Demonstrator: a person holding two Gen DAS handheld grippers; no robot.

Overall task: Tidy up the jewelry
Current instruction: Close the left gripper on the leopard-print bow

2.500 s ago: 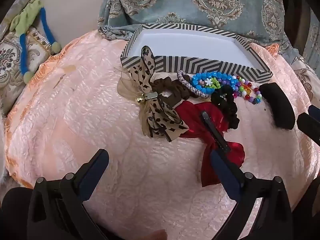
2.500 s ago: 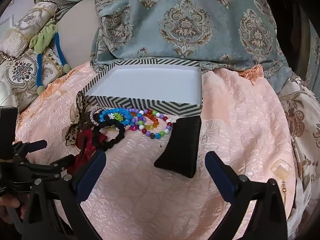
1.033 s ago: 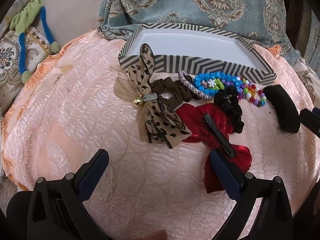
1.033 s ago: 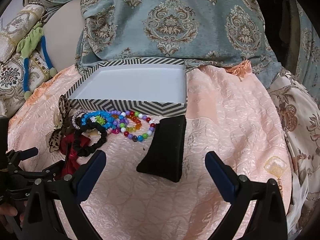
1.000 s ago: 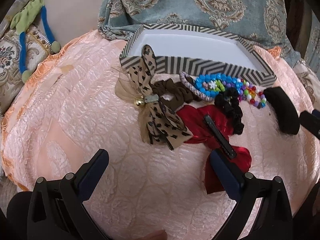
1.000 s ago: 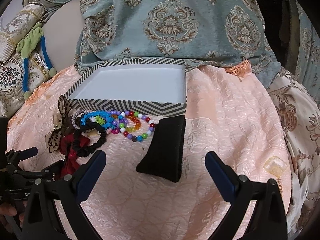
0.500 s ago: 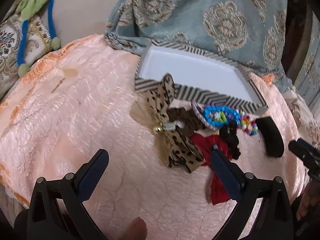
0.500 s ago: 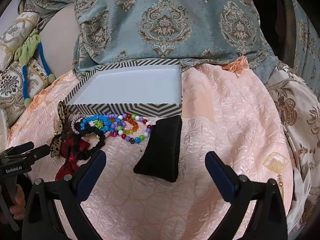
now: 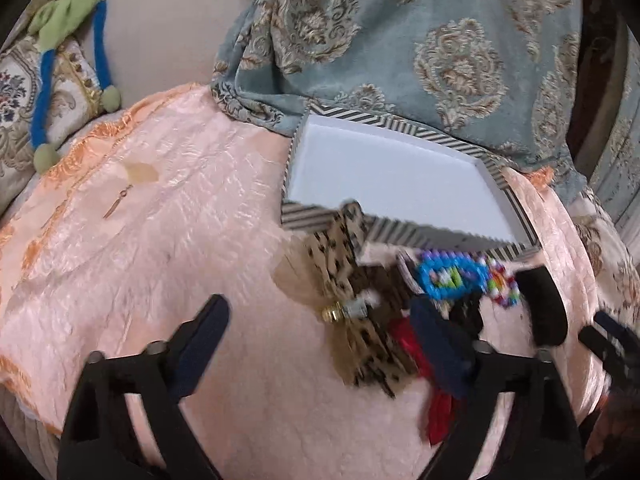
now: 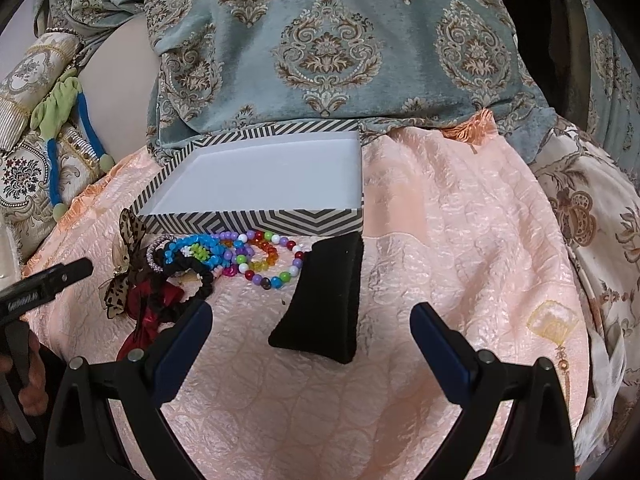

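Note:
A striped box (image 9: pixel 400 232) (image 10: pixel 256 220) with a white inside stands open on the peach quilt. In front of it lie a leopard bow (image 9: pixel 352 308) (image 10: pixel 120 280), a red bow (image 9: pixel 416 352) (image 10: pixel 152 312), blue beads (image 9: pixel 448 280) (image 10: pixel 192 250), multicoloured beads (image 10: pixel 272 264), a black scrunchie (image 10: pixel 200 276) and a black pad (image 9: pixel 546 308) (image 10: pixel 326 296). My left gripper (image 9: pixel 320 336) is open and empty, just short of the leopard bow. My right gripper (image 10: pixel 310 336) is open and empty, around the near end of the black pad.
A teal patterned cloth (image 10: pixel 328 48) hangs behind the box. A green and blue cord (image 9: pixel 44 80) lies on a cushion at far left. A small gold pin (image 9: pixel 116 204) lies on the quilt at left. The quilt's edge drops off at right.
The left gripper has swung left and back, so the pile now sits to its right and the view is blurred. The right gripper has pulled back a little.

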